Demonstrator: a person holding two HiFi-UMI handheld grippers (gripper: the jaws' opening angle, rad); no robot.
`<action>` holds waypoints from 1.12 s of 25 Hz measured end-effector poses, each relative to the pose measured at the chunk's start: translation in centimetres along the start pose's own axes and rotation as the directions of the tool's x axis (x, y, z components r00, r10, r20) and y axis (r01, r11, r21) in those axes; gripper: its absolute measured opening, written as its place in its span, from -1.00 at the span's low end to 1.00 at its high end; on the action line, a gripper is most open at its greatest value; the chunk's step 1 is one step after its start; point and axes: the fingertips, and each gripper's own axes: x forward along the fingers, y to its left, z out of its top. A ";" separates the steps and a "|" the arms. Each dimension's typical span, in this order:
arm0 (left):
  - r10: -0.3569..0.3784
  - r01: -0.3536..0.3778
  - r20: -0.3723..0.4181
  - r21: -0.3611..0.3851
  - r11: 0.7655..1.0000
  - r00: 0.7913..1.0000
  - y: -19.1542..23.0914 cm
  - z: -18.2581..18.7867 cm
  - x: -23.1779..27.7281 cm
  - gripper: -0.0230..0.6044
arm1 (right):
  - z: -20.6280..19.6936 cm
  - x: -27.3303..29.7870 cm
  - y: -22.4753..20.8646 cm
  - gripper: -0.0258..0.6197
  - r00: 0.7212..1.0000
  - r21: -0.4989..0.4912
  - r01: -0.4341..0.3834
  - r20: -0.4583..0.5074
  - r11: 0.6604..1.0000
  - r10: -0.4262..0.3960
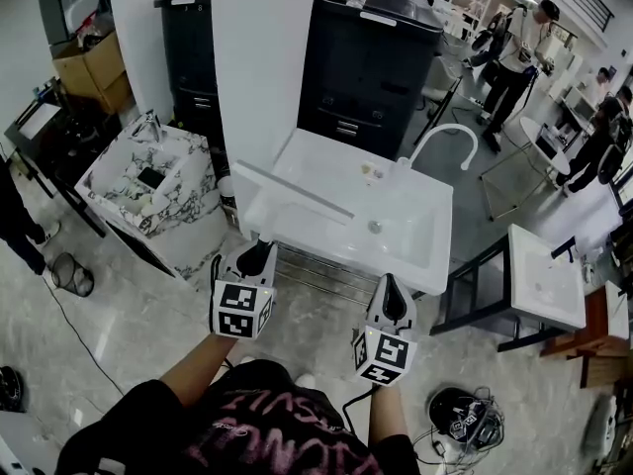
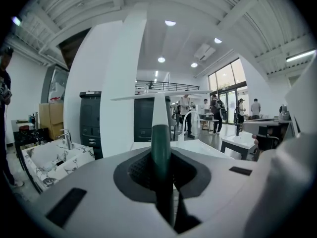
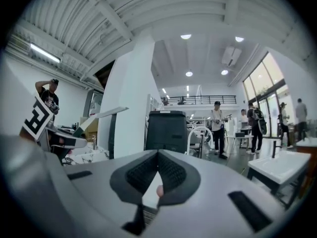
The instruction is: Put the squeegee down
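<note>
Over the near-left part of the white washbasin [image 1: 420, 234], the squeegee [image 1: 293, 192] is held in the left hand-held gripper [image 1: 259, 253]. Its long pale blade runs across the basin from far left to near right. Whether the blade touches the basin cannot be told from the head view. In the left gripper view the jaws are closed on the dark green handle, which runs straight out between the pads and turns white toward the blade. The blade crosses the handle's far end as a thin horizontal bar. The right hand-held gripper [image 1: 388, 287] is to the right of the left one, just in front of the basin's near edge. Its jaws are pressed together at the tips with nothing between them. A curved white faucet [image 1: 447, 133] rises at the basin's far right corner. Beyond the basin stand a white pillar [image 1: 262, 57] and a dark cabinet [image 1: 371, 67]. A marble-patterned basin [image 1: 111, 188] stands to the left and a smaller white basin [image 1: 546, 277] to the right. Several people [image 1: 514, 52] stand at the far right.
</note>
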 end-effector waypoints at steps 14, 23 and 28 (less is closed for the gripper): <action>0.029 -0.029 -0.003 0.033 0.999 1.000 -4.1 0.0 0.5 -0.76 | -1.9 -1.5 -3.8 -0.86 0.999 0.016 -0.027 -0.019 1.000 0.027; 0.062 -0.062 0.008 0.034 0.998 0.998 -6.7 0.2 0.7 -0.76 | -2.4 -2.0 -7.0 -0.86 0.999 0.024 -0.050 -0.008 0.998 0.050; 0.075 -0.076 0.012 0.044 0.996 0.997 -7.2 0.4 1.0 -0.76 | -2.6 -2.1 -7.9 -0.86 0.998 0.029 -0.055 0.010 0.998 0.055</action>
